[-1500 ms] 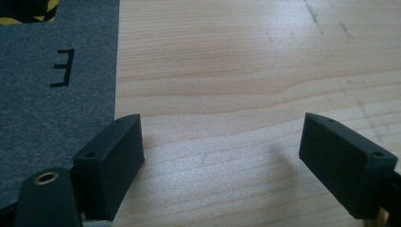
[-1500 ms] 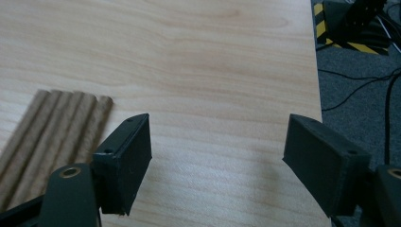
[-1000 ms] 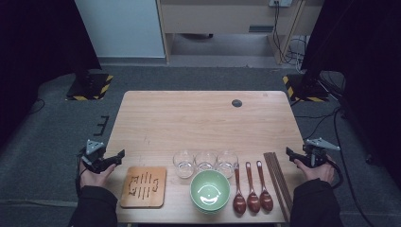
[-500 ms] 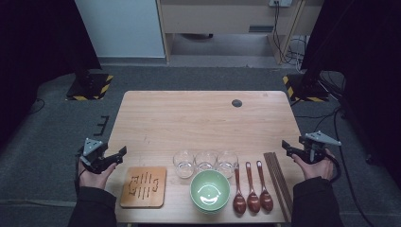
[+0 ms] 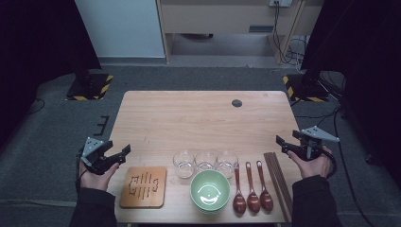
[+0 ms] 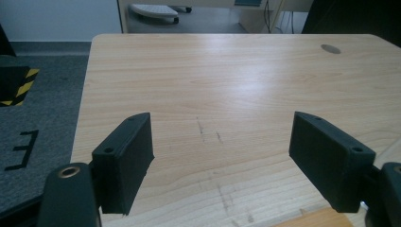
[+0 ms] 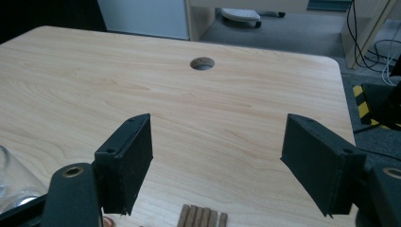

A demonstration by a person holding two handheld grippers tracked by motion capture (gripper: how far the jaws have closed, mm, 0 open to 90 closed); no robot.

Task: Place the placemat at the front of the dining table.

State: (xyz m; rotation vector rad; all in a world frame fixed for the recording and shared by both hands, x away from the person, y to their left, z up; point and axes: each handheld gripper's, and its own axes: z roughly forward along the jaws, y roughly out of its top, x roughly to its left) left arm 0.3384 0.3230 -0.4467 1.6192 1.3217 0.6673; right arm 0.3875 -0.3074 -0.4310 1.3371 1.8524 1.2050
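Tableware ranged along desk (image 5: 198,118) near edge: glasses (image 5: 205,161), bowl (image 5: 210,190), spoons (image 5: 252,195), chopsticks (image 5: 278,177), trivet (image 5: 143,186), within easy reach. Left gripper (image 5: 124,152) and right gripper (image 5: 280,143) flanking, fingers (image 6: 124,161) released, grasping nothing; left jaws just narrowing slightly.

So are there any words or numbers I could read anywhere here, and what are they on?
"E": a black mark shaped like that letter on the grey floor, left of the table, in the left gripper view; it may just be tape.
Wooden trivet: cut-out slots in a pattern, no readable word.
Yellow-and-black stripes on the stand bases: warning marking, no text.
Bowl, glasses, spoons and chopsticks: no writing visible.
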